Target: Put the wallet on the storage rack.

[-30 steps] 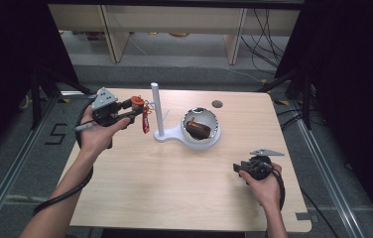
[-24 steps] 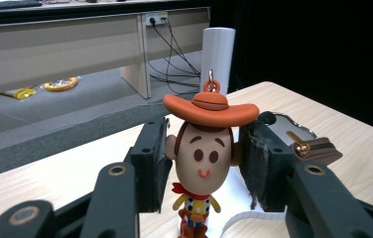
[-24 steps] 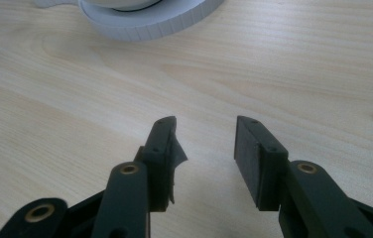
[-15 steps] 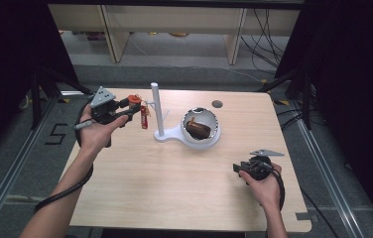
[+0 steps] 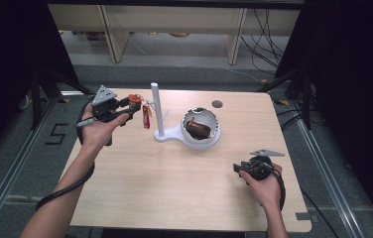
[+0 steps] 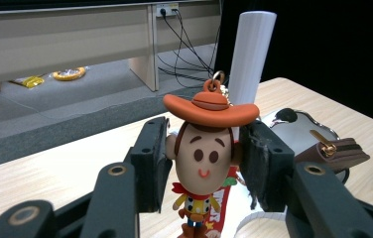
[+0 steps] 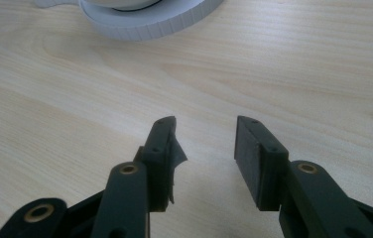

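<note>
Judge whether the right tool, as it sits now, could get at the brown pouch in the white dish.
Probably yes. The right tool is open with nothing between its jaws, and bare table lies between it and the dish. The brown pouch lies uncovered; the left tool is beyond the post.

We see a smooth, matt rubbery figure (image 6: 204,153) with a small metal ring on its hat. At its 1 o'clock stands a matt white plastic post (image 6: 250,54); at 3 o'clock lies a shiny metal dish (image 6: 298,130). The table (image 7: 283,64) is pale, matt wood grain.
</note>
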Demonstrator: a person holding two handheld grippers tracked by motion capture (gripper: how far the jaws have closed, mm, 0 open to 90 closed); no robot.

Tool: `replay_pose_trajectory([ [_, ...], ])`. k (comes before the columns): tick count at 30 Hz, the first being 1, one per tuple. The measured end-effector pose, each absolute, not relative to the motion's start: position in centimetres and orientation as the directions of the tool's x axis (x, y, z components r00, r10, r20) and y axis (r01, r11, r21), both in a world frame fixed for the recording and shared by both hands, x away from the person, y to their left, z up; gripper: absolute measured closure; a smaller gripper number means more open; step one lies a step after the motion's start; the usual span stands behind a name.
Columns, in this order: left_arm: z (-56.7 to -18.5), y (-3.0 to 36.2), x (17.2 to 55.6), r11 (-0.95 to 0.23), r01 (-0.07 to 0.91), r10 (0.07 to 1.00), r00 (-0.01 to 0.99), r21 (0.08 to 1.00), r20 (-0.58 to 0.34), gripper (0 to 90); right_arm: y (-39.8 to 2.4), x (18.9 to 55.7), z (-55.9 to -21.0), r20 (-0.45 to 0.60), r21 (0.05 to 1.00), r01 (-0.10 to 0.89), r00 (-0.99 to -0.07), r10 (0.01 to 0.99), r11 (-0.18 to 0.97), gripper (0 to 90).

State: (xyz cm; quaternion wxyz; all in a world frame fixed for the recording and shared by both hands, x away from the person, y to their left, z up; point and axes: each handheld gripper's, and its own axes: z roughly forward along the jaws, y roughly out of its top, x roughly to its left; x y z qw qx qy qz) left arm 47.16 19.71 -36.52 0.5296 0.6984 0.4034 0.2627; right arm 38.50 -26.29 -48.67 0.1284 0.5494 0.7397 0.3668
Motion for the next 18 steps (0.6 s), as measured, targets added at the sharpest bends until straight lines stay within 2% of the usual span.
replay_pose_trajectory([
  [18, -37.13, 19.99, 47.74, -0.111, 0.306, 0.852, 0.519, 0.945, -0.068, 55.1, -26.18, 38.44, -48.74, 0.223, 0.677, 0.726, -0.363, 0.905, 0.125, 60.8],
])
